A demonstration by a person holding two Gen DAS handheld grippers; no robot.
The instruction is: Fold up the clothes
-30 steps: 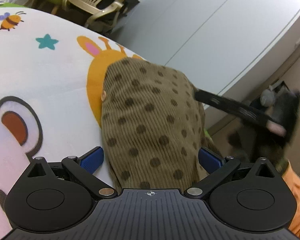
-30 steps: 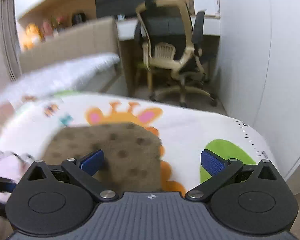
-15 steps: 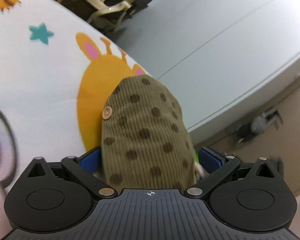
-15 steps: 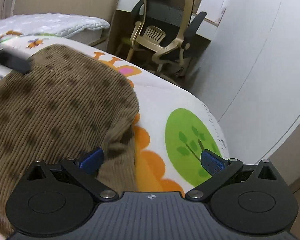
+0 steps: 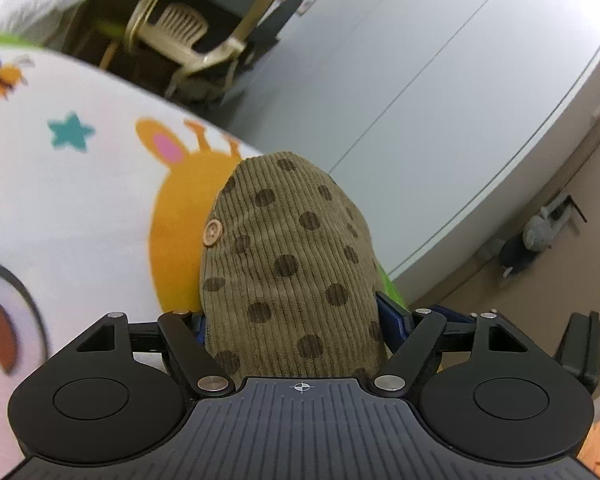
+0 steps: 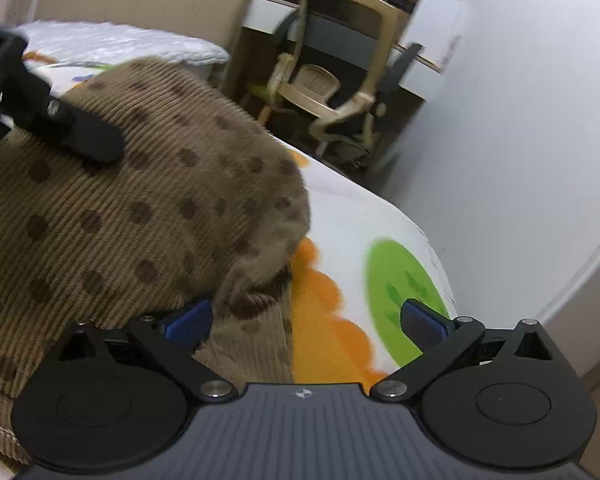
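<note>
Garment: dotted corduroy garment (image 5: 288,264) on the bed cover (image 5: 80,208), over its giraffe print
Left gripper (image 5: 296,324): fingers straddle the cloth; pinching or not, cannot tell
Right gripper (image 6: 304,320): spread, garment toward its left finger

- I see one garment (image 5: 292,264): olive-brown corduroy with darker brown dots and a pale round button (image 5: 212,233) on its edge.
- Through the left wrist camera it bulges up and forward from between my jaws, filling the gap.
- At the right it heaps past my left-hand jaw; a fold, blurred, seems to droop between the two.
</note>
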